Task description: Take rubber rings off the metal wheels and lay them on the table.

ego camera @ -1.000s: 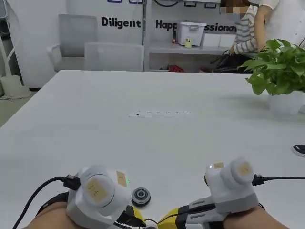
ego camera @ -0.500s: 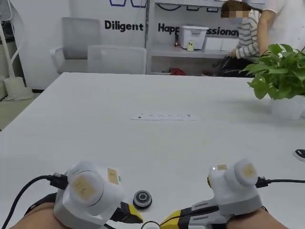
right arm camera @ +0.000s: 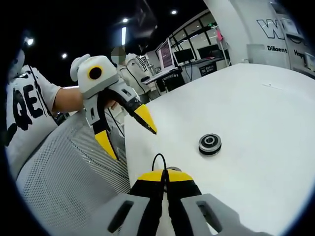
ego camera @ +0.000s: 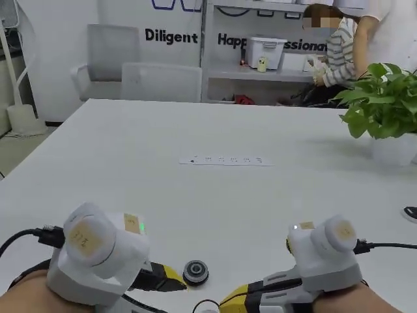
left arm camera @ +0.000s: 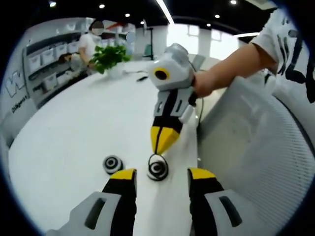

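rubber ring (right arm camera: 158, 155) at the desk's (ego camera: 228, 195) near edge
your right tongs (right arm camera: 165, 175) clamp its thin, stretchy loop above the wheel (left arm camera: 157, 170); left tongs (left arm camera: 161, 174) stand apart.

Matt white table (ego camera: 215, 208), shiny metal wheel (ego camera: 195, 270), black rubber ring (right arm camera: 158, 162).

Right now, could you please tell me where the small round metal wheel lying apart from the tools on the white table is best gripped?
Probably across its outer rim, coming down from above. The small round metal wheel lies flat on the white table, a round face up, so opposite sides of the rim are what the open left tool can close on.
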`<state>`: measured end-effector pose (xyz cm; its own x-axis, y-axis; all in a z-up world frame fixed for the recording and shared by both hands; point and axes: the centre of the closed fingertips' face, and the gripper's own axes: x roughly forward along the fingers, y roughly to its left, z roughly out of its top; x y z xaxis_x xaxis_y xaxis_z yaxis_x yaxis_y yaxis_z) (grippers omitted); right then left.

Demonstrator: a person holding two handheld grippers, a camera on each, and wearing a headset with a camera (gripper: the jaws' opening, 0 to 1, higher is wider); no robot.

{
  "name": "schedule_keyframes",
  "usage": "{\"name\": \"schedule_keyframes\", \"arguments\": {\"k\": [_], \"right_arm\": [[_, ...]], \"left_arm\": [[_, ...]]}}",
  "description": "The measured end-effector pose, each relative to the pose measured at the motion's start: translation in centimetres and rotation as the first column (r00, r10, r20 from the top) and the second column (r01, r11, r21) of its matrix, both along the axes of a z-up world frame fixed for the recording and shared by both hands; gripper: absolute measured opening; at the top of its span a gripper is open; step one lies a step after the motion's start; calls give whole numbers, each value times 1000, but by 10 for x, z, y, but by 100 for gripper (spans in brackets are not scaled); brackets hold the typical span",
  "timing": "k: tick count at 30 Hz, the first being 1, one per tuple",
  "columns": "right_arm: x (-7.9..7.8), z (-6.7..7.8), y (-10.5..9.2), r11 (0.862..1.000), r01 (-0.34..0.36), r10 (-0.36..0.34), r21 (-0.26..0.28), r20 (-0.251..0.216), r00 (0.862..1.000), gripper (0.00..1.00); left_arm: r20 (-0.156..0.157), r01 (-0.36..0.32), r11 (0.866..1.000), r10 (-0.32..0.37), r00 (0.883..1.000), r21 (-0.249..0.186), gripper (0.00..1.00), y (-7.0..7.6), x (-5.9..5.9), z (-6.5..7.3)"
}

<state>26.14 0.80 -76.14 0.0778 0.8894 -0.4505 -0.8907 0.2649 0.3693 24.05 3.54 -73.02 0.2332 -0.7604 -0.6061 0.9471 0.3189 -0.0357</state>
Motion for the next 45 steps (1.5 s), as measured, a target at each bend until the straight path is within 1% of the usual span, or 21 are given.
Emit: {"name": "schedule_keyframes", "arguments": {"k": [2, 6, 9, 15, 24, 29, 39, 45], "right_arm": [[0, 3, 1, 1000, -4, 4, 3, 4, 1000, 0], [-1, 8, 4, 1000, -15, 15, 7, 11, 1000, 0], [-2, 11, 6, 1000, -27, 27, 6, 18, 999, 0], [-4, 20, 11, 999, -46, 46, 13, 27, 999, 0], [-4, 31, 22, 997, -72, 71, 22, 40, 997, 0], [-4, 35, 29, 996, -85, 84, 26, 46, 995, 0], [1, 45, 41, 994, -101, 99, 39, 56, 994, 0], [4, 48, 50, 993, -107, 104, 47, 57, 993, 0]], "left_arm": [[8, -9, 1000, 9, 1000, -11, 44, 2, 2, 5], [12, -28, 999, 28, 1000, -28, 47, 8, 3, 13], [14, -42, 998, 43, 999, -38, 50, 13, 4, 17], [19, -75, 996, 76, 997, -55, 53, 26, 5, 24], [21, -124, 990, 125, 992, -67, 58, 44, 4, 27], [21, -151, 986, 153, 988, -72, 60, 54, 2, 27], [22, -215, 974, 217, 976, -74, 65, 79, 0, 27], [28, -241, 968, 243, 970, -73, 67, 89, 0, 28]]}}
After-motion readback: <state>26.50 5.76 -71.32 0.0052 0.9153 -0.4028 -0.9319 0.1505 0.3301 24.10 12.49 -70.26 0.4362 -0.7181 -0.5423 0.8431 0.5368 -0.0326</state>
